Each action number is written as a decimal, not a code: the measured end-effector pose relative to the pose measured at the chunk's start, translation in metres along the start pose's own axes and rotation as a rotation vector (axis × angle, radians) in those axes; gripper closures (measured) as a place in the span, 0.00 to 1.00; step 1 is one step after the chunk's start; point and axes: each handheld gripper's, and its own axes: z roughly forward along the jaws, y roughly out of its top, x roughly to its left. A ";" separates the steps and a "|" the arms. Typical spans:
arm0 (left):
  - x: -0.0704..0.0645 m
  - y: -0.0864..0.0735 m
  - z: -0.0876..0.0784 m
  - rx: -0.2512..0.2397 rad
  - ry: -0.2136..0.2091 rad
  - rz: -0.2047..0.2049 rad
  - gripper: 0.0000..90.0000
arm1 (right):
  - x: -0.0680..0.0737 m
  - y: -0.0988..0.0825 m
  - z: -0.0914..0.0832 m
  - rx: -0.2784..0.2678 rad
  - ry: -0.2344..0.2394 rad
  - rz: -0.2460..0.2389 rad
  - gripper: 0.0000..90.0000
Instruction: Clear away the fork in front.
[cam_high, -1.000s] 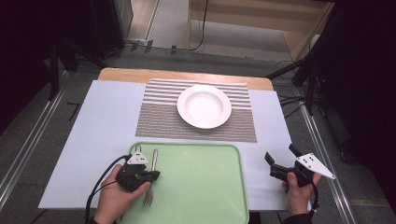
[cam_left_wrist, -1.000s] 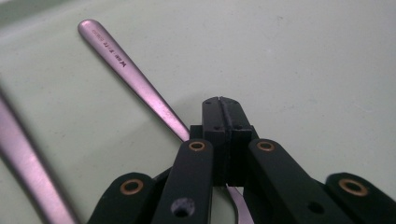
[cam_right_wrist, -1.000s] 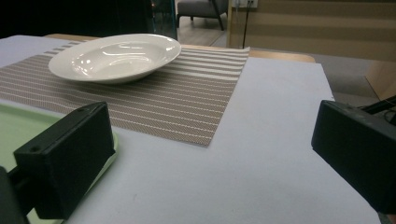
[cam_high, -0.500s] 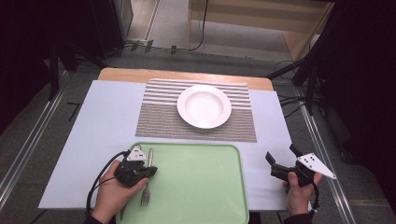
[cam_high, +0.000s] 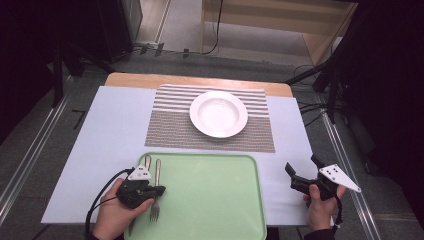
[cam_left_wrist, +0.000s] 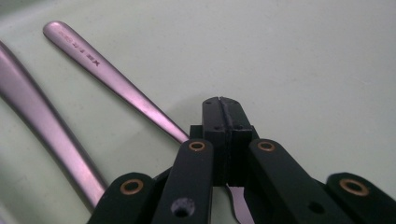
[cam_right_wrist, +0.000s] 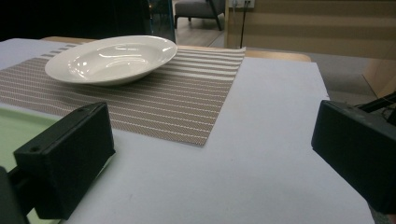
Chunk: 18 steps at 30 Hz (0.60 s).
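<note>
Now the left tongs (cam_left_wrist: 223, 109) are pinched tight on the fork (cam_high: 156, 192), lying at the tray's (cam_high: 210, 200) near-left corner beside another utensil (cam_high: 146, 162). Right tongs (cam_high: 305, 175) wait spread over the tabletop (cam_high: 110, 130). Next, probably a clean lift toward the plate (cam_high: 218, 114).

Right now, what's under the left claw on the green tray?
Under the left claw lies a fork on the green tray, its prongs poking out toward the person. The claw is shut on its neck, which it covers. A second handle lies beside it.
</note>
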 end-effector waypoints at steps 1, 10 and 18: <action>0.000 -0.001 -0.002 -0.002 -0.002 -0.001 0.99 | 0.000 0.000 0.000 -0.001 -0.001 -0.001 0.00; 0.000 -0.008 -0.013 -0.046 -0.009 -0.007 0.95 | 0.000 0.000 0.000 0.000 -0.001 0.003 0.00; 0.002 -0.002 -0.021 -0.139 0.017 -0.015 0.70 | 0.002 0.001 -0.001 -0.012 -0.007 -0.013 0.00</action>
